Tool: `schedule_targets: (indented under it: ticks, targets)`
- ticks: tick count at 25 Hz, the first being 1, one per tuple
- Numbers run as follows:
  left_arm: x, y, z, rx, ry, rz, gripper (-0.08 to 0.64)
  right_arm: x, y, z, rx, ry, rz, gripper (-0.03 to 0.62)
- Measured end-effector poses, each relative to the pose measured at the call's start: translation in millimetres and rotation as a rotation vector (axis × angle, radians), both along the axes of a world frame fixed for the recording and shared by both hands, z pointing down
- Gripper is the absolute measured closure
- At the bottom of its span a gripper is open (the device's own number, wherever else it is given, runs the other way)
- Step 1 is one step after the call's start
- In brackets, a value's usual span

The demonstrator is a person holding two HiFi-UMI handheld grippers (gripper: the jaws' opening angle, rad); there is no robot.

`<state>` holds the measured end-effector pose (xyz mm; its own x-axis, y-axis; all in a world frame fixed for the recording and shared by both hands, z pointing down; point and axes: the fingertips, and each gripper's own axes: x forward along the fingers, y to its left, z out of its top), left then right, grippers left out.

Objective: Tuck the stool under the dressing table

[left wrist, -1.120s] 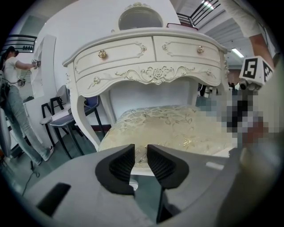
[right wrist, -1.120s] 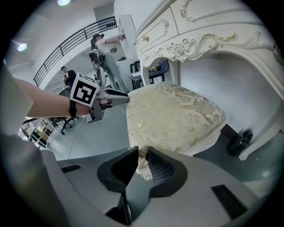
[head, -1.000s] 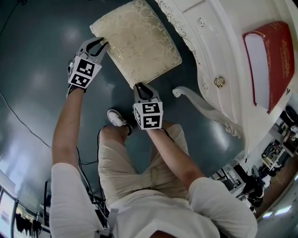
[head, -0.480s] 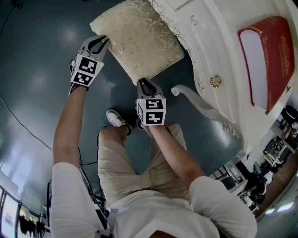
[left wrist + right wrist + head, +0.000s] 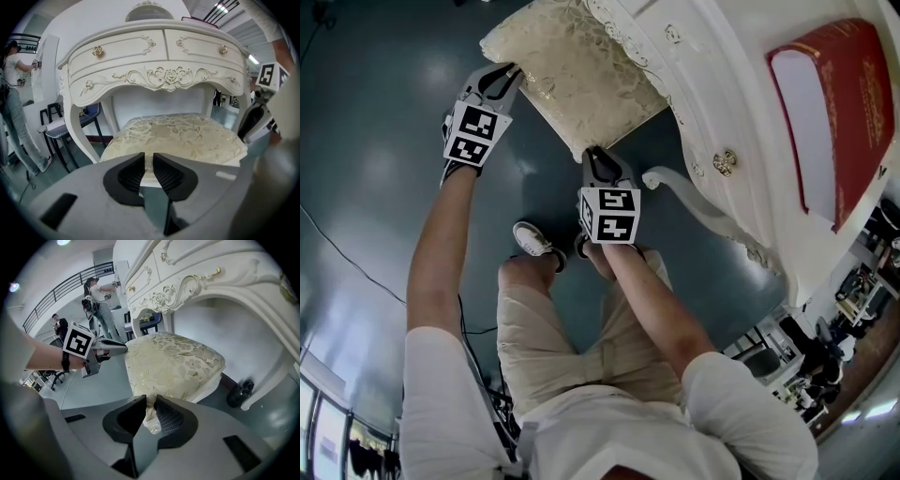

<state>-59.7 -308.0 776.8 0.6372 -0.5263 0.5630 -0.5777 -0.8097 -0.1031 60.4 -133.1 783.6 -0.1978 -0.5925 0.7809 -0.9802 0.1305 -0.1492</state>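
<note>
The stool point(image 5: 581, 75) stands in front of the dressing table point(image 5: 712, 84), its cream, leaf-patterned seat partly tucked under the table's carved front edge and its near part jutting out over the dark floor point(image 5: 384, 141). Seen from the left gripper view, the seat sits in the opening between the table's curved legs, below the two drawers.

The left gripper point(image 5: 511, 70) is clenched on the seat's near corner farther from the dressing table. The right gripper point(image 5: 593, 153) is clamped on the fabric of the other near corner, close to the table's curved leg point(image 5: 694, 202). A red box point(image 5: 839, 103) lies on the worktop. The person's shoe point(image 5: 532, 239) rests on the floor, short of the stool.
</note>
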Motion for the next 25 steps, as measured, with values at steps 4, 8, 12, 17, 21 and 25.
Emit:
schedule_targets:
  ticks: [4, 8, 12, 17, 21, 25]
  targets:
    - [5, -3, 0, -0.007, 0.016, -0.007, 0.508, 7, -3, 0, 0.002, 0.011, 0.019, 0.522]
    - [12, -8, 1, -0.007, 0.018, 0.001, 0.509, 14, -9, 1, 0.006, 0.015, 0.039, 0.522]
    - [19, -15, 1, -0.006, 0.031, -0.002, 0.509, 22, -16, 1, 0.015, 0.023, 0.056, 0.522]
    - [31, -22, 0, 0.003, 0.033, 0.010, 0.509, 34, -24, 1, 0.020, 0.037, 0.069, 0.522]
    - [39, -28, 0, 0.000, 0.032, 0.024, 0.509, 41, -31, 0, 0.026, 0.044, 0.087, 0.523]
    - [43, -33, 0, -0.005, 0.050, 0.013, 0.509, 47, -36, 0, 0.035, 0.053, 0.089, 0.523]
